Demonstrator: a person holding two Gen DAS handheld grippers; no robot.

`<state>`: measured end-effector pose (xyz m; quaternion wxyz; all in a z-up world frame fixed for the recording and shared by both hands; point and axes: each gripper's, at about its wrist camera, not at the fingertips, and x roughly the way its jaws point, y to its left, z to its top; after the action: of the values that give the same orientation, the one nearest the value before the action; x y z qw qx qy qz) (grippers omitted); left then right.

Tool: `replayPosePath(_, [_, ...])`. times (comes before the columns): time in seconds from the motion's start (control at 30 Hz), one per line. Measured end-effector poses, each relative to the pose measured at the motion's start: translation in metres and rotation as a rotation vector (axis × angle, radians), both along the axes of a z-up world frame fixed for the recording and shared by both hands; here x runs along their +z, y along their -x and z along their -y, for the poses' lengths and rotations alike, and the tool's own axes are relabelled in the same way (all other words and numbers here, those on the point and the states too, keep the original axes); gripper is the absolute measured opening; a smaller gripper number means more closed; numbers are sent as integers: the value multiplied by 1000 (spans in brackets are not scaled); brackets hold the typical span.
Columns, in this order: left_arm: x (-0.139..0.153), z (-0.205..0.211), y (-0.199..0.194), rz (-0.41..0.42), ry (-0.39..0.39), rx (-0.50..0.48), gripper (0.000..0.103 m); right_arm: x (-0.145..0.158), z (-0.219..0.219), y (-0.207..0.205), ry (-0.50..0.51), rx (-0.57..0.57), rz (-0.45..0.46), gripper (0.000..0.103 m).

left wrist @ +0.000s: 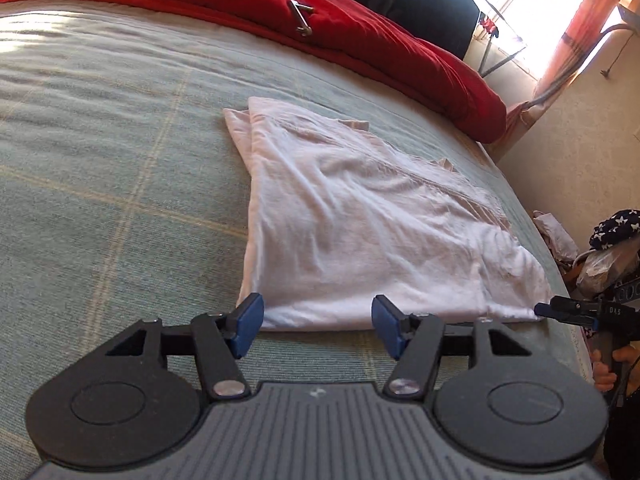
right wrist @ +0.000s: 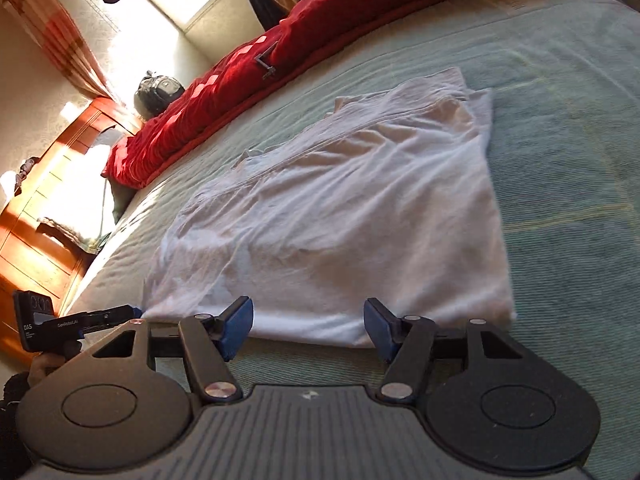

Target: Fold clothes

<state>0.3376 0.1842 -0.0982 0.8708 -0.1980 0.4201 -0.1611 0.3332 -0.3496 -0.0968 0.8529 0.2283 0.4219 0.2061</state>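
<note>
Left wrist view: the left gripper (left wrist: pixel 318 326) stands wide, holding nothing, at the near edge of the folded white shirt (left wrist: pixel 360 216) lying on the green bed (left wrist: pixel 100 152) near its right edge. A red duvet (left wrist: pixel 360 36) lies beyond.

Right wrist view: the right gripper (right wrist: pixel 308 328) likewise gapes empty at the shirt's (right wrist: pixel 340 208) near hem.

White garment (left wrist: pixel 360 216), perhaps pinkish; red duvet (left wrist: pixel 360 40).

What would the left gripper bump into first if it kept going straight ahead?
Most likely the near edge of the white garment lying on the green bedcover. The left gripper points slightly downward with its fingers apart, right at that edge. Exact depth is hard to judge here.
</note>
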Motion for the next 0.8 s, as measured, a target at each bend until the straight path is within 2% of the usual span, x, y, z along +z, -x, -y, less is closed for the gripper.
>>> replayPosePath(0.03, [5,2,2,17,-28,-4,59,4,8,5,21,-18,7,68])
replayPosePath(0.1, [21,15,7,78,-151,-27,58,13,23,14,75,-45,30,69])
replayPosePath(0.17, [39,31,14,153,-282,-66,59,29,24,22,176,-46,86,72])
replayPosePath(0.3, [59,94,35,369,-593,-255,74,54,-7,37,437,30,247,77])
replayPosePath(0.47, [33,174,58,556,-957,-491,76,50,-80,52,724,207,443,89])
replayPosePath(0.57, [5,205,65,624,-1139,-597,76,33,-125,55,866,314,524,90])
replayPosePath(0.67, [-12,218,66,668,-1228,-643,76,13,-164,56,976,424,581,90])
replayPosePath(0.8, [-30,230,66,722,-1315,-682,80,-7,-191,59,1094,511,662,90])
